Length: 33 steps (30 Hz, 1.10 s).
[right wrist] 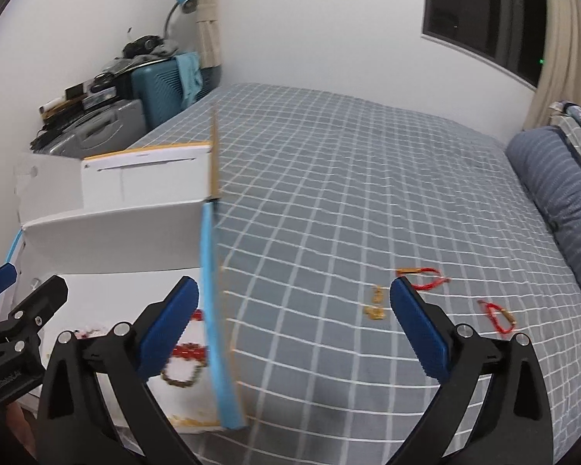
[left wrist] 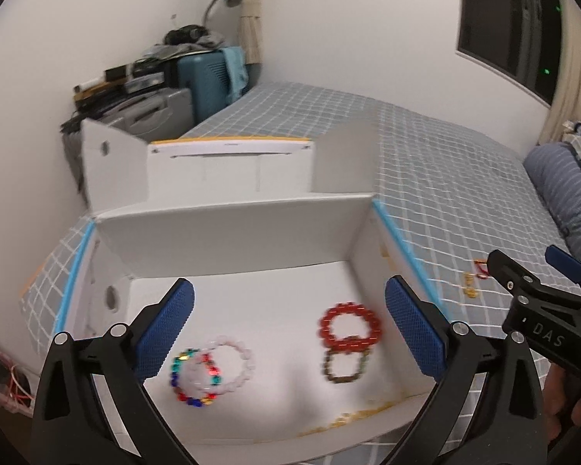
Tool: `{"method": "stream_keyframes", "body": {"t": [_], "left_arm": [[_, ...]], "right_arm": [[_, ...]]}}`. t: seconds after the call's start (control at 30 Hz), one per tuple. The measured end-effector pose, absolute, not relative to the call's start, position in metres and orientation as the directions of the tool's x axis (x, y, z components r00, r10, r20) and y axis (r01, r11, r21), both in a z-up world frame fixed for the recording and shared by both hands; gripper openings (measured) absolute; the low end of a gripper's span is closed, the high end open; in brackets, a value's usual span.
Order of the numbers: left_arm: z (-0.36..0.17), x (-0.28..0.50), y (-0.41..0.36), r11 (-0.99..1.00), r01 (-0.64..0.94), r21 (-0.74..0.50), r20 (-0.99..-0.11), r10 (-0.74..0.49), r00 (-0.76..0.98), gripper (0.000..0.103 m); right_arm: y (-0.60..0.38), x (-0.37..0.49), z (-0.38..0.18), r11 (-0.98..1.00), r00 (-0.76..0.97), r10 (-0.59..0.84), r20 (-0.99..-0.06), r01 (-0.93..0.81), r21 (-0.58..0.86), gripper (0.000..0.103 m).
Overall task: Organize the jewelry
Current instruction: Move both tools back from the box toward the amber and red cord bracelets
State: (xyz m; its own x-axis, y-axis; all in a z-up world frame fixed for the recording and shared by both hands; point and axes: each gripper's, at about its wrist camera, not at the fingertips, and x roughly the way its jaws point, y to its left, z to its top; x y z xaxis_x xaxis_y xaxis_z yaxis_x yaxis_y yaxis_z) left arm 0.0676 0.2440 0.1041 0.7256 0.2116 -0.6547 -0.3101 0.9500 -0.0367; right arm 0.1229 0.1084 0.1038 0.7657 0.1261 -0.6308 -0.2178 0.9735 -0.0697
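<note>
A white box [left wrist: 228,232] with blue-edged walls stands open on the bed. Inside lie a multicoloured bead bracelet [left wrist: 193,378], a pale pink one [left wrist: 228,364], a red one [left wrist: 350,325] and a bronze one [left wrist: 344,368]. My left gripper [left wrist: 290,325] hovers over the box, open, nothing between its pads. My right gripper [right wrist: 294,321] is open and empty above the box's right wall [right wrist: 213,310]. On the bedspread beyond it lie two red cord bracelets [right wrist: 426,277] [right wrist: 497,316] and small gold pieces [right wrist: 375,306]. The right gripper [left wrist: 530,279] also shows in the left wrist view.
A second white box [left wrist: 228,162] with raised flaps stands behind the first. A grey checked bedspread [right wrist: 368,178] stretches right to a striped blue pillow [right wrist: 554,193]. Suitcases and clutter [left wrist: 155,81] pile up in the far corner by the wall.
</note>
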Motion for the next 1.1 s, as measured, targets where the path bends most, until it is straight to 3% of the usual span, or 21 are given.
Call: {"method": "stream_keyframes", "body": {"t": [0.5, 1.1], "left_arm": [[0.096, 0.116, 0.139, 0.988, -0.150, -0.035, -0.686, 0.085, 0.723, 0.097], [0.039, 0.185, 0.046, 0.999, -0.022, -0.026, -0.755, -0.005, 0.656, 0.097]], "right_arm": [[0.002, 0.135, 0.102, 0.993, 0.783, -0.005, -0.622, -0.071, -0.098, 0.095], [-0.131, 0.172, 0.055, 0.997, 0.719, -0.070, -0.691, 0.060, -0.039, 0.095]]}}
